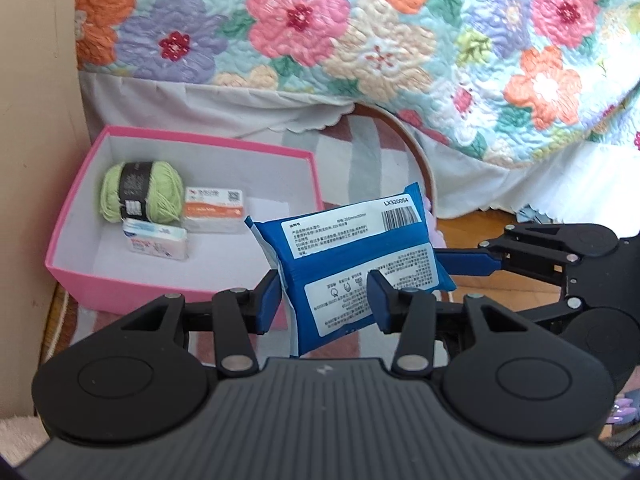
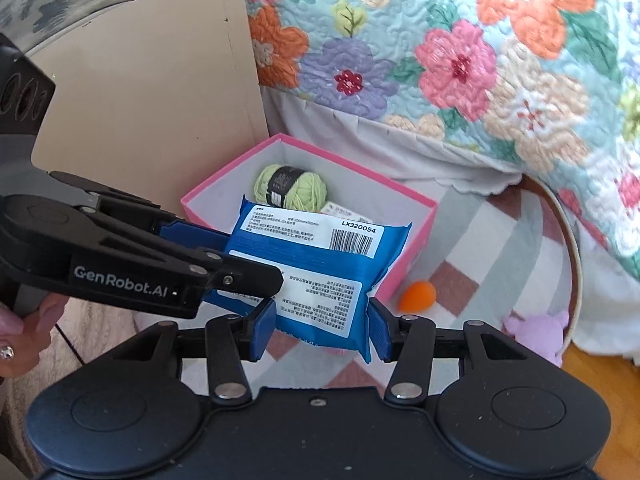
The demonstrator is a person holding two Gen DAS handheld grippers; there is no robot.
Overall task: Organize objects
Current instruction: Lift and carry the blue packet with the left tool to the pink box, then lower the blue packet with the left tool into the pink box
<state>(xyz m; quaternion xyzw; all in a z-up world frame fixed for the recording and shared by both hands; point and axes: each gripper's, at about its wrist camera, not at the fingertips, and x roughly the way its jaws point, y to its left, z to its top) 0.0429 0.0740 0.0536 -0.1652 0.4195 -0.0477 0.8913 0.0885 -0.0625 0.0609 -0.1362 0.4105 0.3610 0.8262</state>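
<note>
Packet (image 1: pixel 356 264): blue, white labels, barcode at its upper right; I see it held in the air, tilted, just in front of the pink box (image 1: pixel 120 280). Left gripper (image 1: pixel 320 300): both blue pads press the packet's lower part from either side, so I read it as clenched on the packet. Right gripper (image 2: pixel 322 324): its pads bracket the packet's near edge, one at each side, touching the wrapper; I read this too as a grasp on the packet. In the left view the right gripper's blue finger reaches the packet from the right.

Box: open, white inside, on a striped rug (image 2: pixel 480 248) beside a beige panel (image 2: pixel 152 92). Contents:
- green yarn ball (image 1: pixel 140 192) with a dark band, at the back left;
- orange-and-white carton (image 1: pixel 216 208) beside the yarn;
- small white pack (image 1: pixel 158 244) in front of both.

An orange ball (image 2: pixel 418 295) lies on the rug just beside the box's right corner. A purple soft item (image 2: pixel 536 332) lies farther right. A floral quilt (image 1: pixel 360 40) hangs behind. A hand (image 2: pixel 24 332) grips the left gripper's handle.
</note>
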